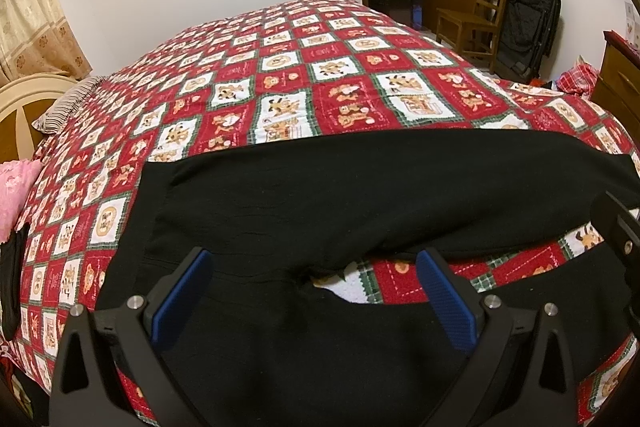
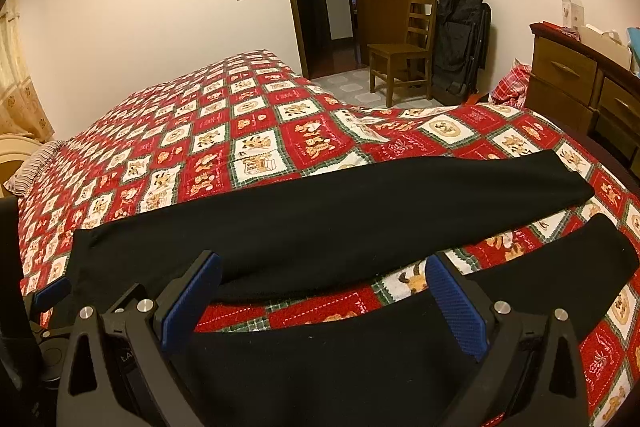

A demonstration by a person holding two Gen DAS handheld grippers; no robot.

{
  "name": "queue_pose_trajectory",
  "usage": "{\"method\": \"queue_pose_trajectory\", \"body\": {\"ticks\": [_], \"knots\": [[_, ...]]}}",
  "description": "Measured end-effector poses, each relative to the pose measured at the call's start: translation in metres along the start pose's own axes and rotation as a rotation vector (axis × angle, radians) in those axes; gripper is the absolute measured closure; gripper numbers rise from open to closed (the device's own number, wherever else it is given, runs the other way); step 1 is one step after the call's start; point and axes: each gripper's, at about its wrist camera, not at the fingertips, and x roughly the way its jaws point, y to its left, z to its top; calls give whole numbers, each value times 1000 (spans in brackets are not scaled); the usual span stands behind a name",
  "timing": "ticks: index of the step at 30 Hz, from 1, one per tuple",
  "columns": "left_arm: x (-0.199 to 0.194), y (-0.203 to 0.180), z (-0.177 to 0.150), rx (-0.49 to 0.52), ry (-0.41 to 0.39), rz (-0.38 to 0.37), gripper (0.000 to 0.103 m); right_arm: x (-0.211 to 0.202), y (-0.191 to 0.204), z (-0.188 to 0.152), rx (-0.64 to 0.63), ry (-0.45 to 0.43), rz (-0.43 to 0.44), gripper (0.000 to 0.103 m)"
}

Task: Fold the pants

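Black pants lie spread flat on the red patterned quilt, waist at the left, both legs running to the right with a strip of quilt showing between them. My left gripper is open and empty above the crotch, where the legs split. My right gripper is open and empty above the near leg; the far leg stretches across ahead of it. The leg cuffs lie at the right. The left gripper's blue pad shows at the left edge of the right wrist view.
The bed's quilt extends far ahead. A striped pillow and pink cloth lie at the left. A wooden chair, a black folded bag, an open door and a wooden dresser stand beyond the bed's right side.
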Motion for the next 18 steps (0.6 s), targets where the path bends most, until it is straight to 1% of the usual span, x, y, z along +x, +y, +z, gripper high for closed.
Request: {"method": "queue_pose_trajectory", "body": {"ticks": [8,12,15,18], "knots": [[4,0,0,3,13,-4,0,3,1,0,1,11,1,1],[8,1,0,7,26,-15,0,10,0,4,-21,22,12,1],[17,10,1,-13,59,-37,0,20,-2,11,-36,46,24,1],[33,28,4,-47,120,-34,0,30,-2,19,-63,65,48,1]]}}
